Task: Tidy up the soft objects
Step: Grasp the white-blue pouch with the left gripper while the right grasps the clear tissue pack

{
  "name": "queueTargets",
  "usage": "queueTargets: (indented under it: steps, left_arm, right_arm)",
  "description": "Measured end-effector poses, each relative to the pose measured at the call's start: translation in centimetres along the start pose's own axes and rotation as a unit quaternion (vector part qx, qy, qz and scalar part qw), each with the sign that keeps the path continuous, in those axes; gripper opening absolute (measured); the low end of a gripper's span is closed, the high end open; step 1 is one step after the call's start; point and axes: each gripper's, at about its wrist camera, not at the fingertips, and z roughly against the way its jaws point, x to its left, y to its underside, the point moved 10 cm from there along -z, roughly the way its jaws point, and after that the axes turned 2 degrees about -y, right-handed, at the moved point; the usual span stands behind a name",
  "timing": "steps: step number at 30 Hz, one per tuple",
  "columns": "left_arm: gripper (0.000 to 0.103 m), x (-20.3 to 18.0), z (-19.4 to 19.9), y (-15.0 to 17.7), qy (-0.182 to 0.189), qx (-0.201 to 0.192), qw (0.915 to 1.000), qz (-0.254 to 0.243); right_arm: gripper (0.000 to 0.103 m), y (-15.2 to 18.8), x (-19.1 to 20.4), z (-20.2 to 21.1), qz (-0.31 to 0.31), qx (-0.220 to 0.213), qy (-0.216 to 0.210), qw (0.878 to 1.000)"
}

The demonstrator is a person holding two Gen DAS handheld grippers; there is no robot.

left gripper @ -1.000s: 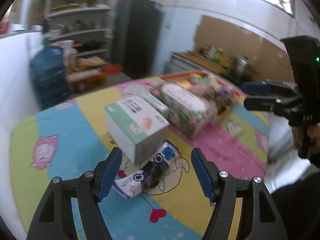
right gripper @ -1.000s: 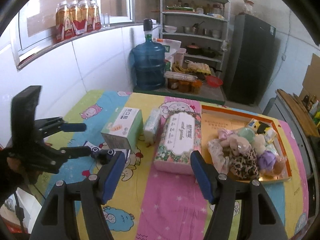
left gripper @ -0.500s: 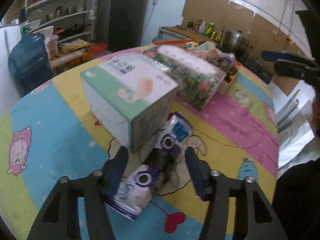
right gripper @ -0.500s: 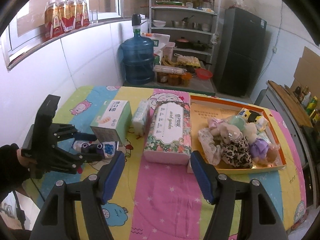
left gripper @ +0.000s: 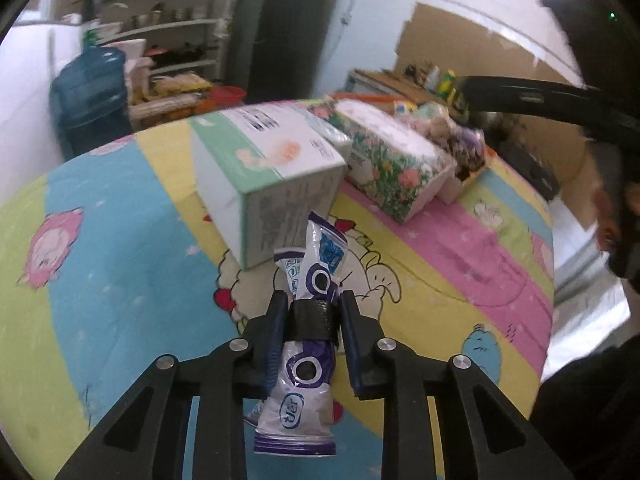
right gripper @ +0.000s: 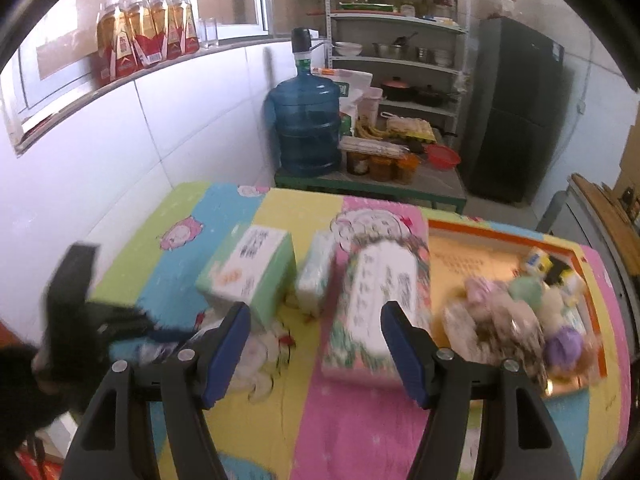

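Observation:
My left gripper (left gripper: 313,312) is shut on a purple-and-white tissue packet bundle (left gripper: 306,364) wrapped with a black band, held just above the cartoon-print tablecloth (left gripper: 120,248). A green-and-white box (left gripper: 264,172) stands right behind it. A floral tissue pack (left gripper: 394,168) lies further right, and an orange tray (right gripper: 492,240) holds plush toys (right gripper: 516,320). My right gripper (right gripper: 316,338) is open and empty above the table, over the floral pack (right gripper: 380,300). The left gripper also shows blurred in the right wrist view (right gripper: 120,324).
A small pale tissue pack (right gripper: 316,276) lies between the green box (right gripper: 248,272) and the floral pack. A blue water jug (right gripper: 306,120), shelves (right gripper: 396,40) and a dark fridge (right gripper: 520,112) stand beyond the table. A white tiled wall (right gripper: 160,140) runs along the left.
My left gripper closed on the tissue packet bundle, which now stands between its fingers. The right gripper moved lower and closer to the table and stays open.

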Motion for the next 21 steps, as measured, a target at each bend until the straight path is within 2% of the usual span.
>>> queueTargets:
  steps: [4,9,12,14,21]
  left_arm:
    - [0.027,0.6,2.8,-0.2,-0.023,-0.037,0.998,0.044]
    - [0.027,2.7,6.6,-0.5,-0.064,-0.083,0.9896,0.098]
    - [0.027,4.1,8.3,-0.4,-0.084,-0.099,0.9845,0.117]
    - [0.027,4.8,9.0,-0.2,-0.093,-0.104,0.9821,0.126]
    - [0.027,5.2,9.6,0.0,-0.101,-0.114,0.9794,0.133]
  right_arm:
    - [0.058,-1.8,0.1,-3.5,-0.011,0.012,-0.012,1.0]
    - [0.053,-2.3,0.0,-7.3,-0.034,0.042,-0.021,0.998]
    - [0.044,-2.5,-0.2,-8.8,-0.038,0.054,-0.02,0.998]
    - [0.034,-2.5,-0.1,-9.2,-0.039,0.058,-0.018,0.997]
    - [0.033,-1.7,0.4,-11.4,-0.029,0.091,-0.01,0.995]
